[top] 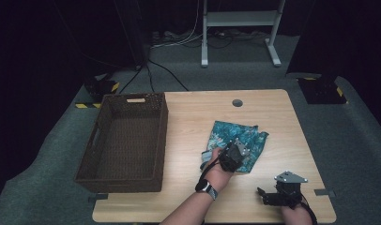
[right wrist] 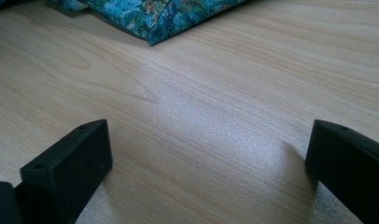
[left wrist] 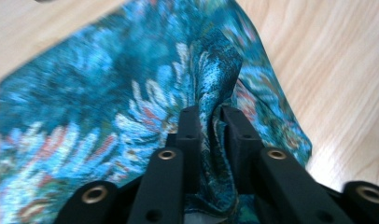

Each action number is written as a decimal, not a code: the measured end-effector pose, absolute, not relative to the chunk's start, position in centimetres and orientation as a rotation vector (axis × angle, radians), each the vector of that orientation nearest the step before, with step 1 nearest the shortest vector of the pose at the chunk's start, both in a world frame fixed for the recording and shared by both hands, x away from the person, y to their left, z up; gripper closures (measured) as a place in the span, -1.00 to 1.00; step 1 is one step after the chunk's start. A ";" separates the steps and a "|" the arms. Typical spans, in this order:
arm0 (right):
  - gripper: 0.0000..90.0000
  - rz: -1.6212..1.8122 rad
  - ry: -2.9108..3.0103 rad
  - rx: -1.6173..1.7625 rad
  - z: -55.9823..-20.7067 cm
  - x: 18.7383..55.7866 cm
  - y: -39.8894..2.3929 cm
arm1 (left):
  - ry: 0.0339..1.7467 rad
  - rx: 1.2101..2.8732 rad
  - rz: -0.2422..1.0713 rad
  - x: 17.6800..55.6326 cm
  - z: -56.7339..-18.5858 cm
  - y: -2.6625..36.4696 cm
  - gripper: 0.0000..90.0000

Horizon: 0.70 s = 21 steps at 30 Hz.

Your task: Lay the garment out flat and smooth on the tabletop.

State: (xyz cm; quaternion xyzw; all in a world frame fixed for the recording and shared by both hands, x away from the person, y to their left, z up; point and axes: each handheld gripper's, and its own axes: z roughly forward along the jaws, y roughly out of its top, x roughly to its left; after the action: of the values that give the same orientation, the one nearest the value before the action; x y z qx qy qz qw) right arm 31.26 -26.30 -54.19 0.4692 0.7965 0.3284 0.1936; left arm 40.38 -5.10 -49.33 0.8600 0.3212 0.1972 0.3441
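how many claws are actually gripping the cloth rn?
1. The left claw is pinched on a raised fold of the teal patterned cloth, mid-table right of the wicker basket. The right claw sits open over bare table near the front right edge.

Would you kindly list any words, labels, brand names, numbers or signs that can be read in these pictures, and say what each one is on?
There are none to read: the patterned cloth, the wicker basket, the wooden table and the two grippers carry no legible text.
The watch on the person's wrist is too small to read.
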 end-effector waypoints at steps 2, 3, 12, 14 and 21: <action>-0.99 0.920 2.235 1.315 -54.2 31.3 -26.3 | 0.848 2.202 0.507 40.5 -48.7 -4.6 0.84; -0.99 0.921 2.234 1.316 -54.2 31.3 -26.3 | 0.858 2.185 0.507 40.6 -48.3 -4.3 0.85; -0.99 0.921 2.234 1.316 -54.2 31.3 -26.3 | 0.949 2.078 0.549 41.1 -46.6 -0.8 0.90; -0.99 0.921 2.234 1.317 -54.2 31.3 -26.3 | 0.972 2.064 0.558 41.1 -46.8 0.0 0.90; -0.99 0.920 2.235 1.315 -54.2 31.3 -26.3 | 1.065 2.016 0.554 40.8 -48.4 3.7 0.89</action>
State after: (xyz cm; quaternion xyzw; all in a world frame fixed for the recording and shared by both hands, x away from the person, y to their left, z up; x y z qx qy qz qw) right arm 31.25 -26.27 -54.19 0.4689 0.7969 0.3280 0.1938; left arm 40.75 3.67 -48.38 0.7921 0.4185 0.2178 0.3873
